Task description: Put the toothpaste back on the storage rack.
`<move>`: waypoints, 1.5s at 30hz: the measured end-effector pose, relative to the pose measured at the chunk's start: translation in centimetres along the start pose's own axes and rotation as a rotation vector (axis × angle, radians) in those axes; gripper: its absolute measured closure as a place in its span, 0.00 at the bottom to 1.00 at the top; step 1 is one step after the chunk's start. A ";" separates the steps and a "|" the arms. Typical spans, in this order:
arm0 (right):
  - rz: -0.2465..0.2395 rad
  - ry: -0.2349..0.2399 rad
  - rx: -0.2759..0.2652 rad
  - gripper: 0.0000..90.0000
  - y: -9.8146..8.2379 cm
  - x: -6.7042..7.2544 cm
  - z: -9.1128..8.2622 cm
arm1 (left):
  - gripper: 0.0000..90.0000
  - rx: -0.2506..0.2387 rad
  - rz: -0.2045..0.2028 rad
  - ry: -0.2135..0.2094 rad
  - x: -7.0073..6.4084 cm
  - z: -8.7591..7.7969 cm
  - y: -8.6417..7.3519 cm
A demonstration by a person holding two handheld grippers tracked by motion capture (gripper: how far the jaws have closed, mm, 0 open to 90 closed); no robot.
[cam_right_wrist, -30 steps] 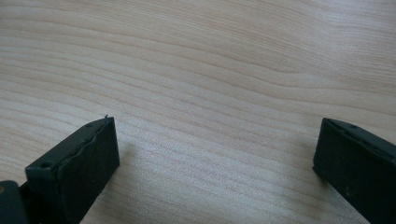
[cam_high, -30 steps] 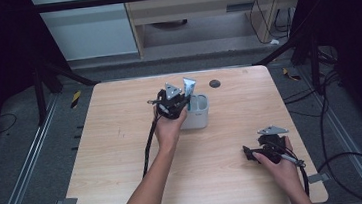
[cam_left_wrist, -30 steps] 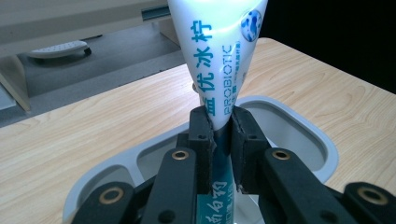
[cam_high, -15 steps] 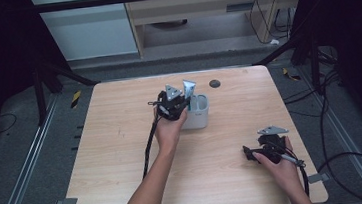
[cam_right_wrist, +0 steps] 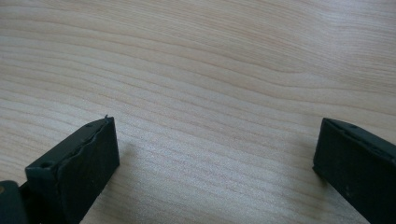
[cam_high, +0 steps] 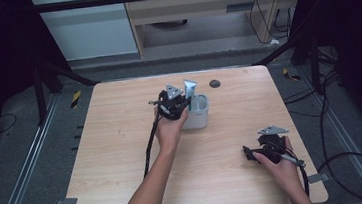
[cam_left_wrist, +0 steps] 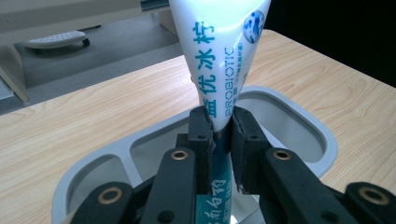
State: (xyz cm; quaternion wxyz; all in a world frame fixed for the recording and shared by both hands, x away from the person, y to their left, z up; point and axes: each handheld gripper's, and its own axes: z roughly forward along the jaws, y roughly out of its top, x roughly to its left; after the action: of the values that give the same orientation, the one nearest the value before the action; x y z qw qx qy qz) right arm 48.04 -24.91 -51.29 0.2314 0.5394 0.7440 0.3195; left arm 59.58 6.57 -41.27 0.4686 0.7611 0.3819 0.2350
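1. Standing upright in the grey holder, the toothpaste tube is the thing in hand: white, with teal print and the word PROBIOTIC on it, its flat crimped end up and its darker teal lower part down inside the holder's opening.
2. The left gripper clamps the tube from both sides, its 2 black jaws pressed against the tube where it narrows, just above the holder's rim.
3. In the high view the tube rises out of the holder near the middle of the table, a little toward its far edge, and the left gripper sits just beside the holder's left side with the person's left hand behind it.
4. The holder is a pale grey tub with rounded corners and a wide rim; the left gripper view shows 2 openings in its top, and the tube stands in the one nearer the jaws.
5. A black cable trails from the left gripper along the forearm toward the near edge of the table.
6. The right gripper lies low over the near right part of the table, well apart from the holder, held in the right hand.
7. In the right gripper view its 2 jaws stand wide apart with bare wood between them.
8. A small dark round thing lies on the table beyond the holder, near the far edge.
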 end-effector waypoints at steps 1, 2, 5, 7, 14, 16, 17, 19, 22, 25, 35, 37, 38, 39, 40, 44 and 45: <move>0.000 0.000 0.000 0.01 0.0 0.0 0.0 | 0.87 0.003 0.000 0.001 0.0 0.0 0.1; 0.000 0.000 0.000 0.01 0.0 0.0 0.0 | 0.87 0.007 0.001 0.001 0.0 0.1 0.1; 0.000 0.000 0.000 0.01 0.0 0.0 0.0 | 0.87 0.015 0.000 0.003 -0.1 0.2 0.3; 0.000 0.000 0.000 0.01 0.0 0.0 0.0 | 0.87 0.017 0.001 0.001 -0.2 0.2 0.3; 0.000 0.000 0.000 0.01 0.0 0.0 0.0 | 0.87 0.030 -0.003 0.003 -0.2 0.4 0.5; 0.000 0.000 0.000 0.01 0.0 0.0 0.0 | 0.87 0.033 -0.004 0.003 -0.2 0.5 0.6; 0.000 0.000 0.000 0.01 0.0 0.0 0.0 | 0.87 0.035 -0.006 0.003 -0.2 0.5 0.6; 0.000 0.000 0.000 0.01 0.0 0.0 0.0 | 0.87 0.038 -0.007 0.003 -0.2 0.5 0.6; 0.000 0.000 0.000 0.01 0.0 0.0 0.0 | 0.88 0.037 -0.009 -0.003 -0.2 0.5 0.6; 0.000 0.000 0.000 0.01 0.0 0.0 0.0 | 0.88 0.042 0.003 0.002 -0.4 0.6 0.6; 0.000 0.000 0.000 0.01 0.0 0.0 0.0 | 0.88 0.044 0.001 0.005 -0.5 0.5 0.7; 0.000 0.000 0.000 0.01 0.0 0.0 0.0 | 0.88 0.045 0.001 0.007 -0.5 0.5 0.7; 0.000 0.000 0.000 0.01 0.0 0.0 0.0 | 0.88 0.045 0.001 0.007 -0.5 0.4 0.7; 0.000 0.000 0.000 0.01 0.0 0.0 0.0 | 0.88 0.045 0.000 0.006 -0.4 0.4 0.7; 0.000 0.000 0.000 0.01 0.0 0.0 0.0 | 0.88 0.046 0.001 0.006 -0.4 0.4 0.7; 0.000 0.000 0.000 0.01 0.0 0.0 0.0 | 0.88 0.046 -0.002 0.002 -0.4 0.4 0.7; 0.000 0.000 0.000 0.01 0.0 0.0 0.0 | 0.88 0.044 -0.004 0.002 -0.4 0.4 0.7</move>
State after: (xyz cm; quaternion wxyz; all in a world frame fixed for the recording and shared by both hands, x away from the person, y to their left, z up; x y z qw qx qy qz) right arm 48.04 -24.91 -51.29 0.2314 0.5394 0.7439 0.3195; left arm 59.87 5.87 -40.76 0.4518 0.7703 0.3891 0.2261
